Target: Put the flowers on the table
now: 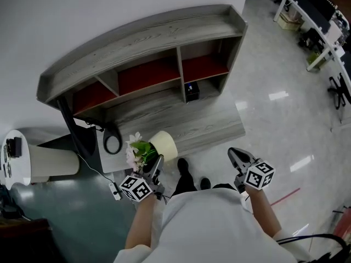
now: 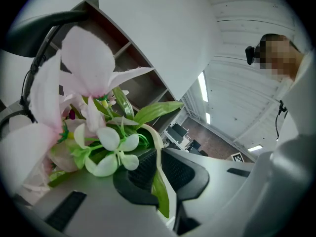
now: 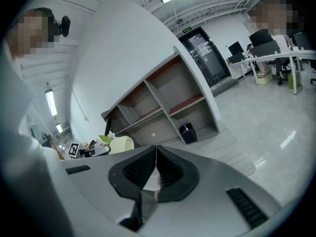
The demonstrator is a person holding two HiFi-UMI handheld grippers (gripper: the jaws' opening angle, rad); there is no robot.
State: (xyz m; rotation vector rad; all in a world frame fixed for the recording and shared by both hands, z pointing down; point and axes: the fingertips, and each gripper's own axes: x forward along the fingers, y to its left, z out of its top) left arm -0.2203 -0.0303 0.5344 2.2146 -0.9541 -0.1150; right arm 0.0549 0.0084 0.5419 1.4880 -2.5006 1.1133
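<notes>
A cream pot (image 1: 164, 144) with pink and white flowers and green leaves (image 1: 137, 152) hangs tilted in front of the grey wooden desk (image 1: 208, 126), above the floor. My left gripper (image 1: 158, 162) is shut on the pot's thin cream rim (image 2: 157, 143). In the left gripper view the flowers (image 2: 89, 107) fill the left side, and the left gripper (image 2: 158, 162) pinches the rim and a leaf. My right gripper (image 1: 237, 155) is held at the right, apart from the pot. In its own view the right gripper (image 3: 156, 157) is shut with nothing in it, and the pot (image 3: 121, 143) shows at the far left.
The desk carries a curved shelf unit (image 1: 142, 43) with red-backed compartments. A black pen holder (image 1: 191, 91) stands under it and a black lamp (image 1: 112, 142) at its left end. A white round table (image 1: 15, 163) is at far left. Office desks (image 1: 315, 15) stand at top right.
</notes>
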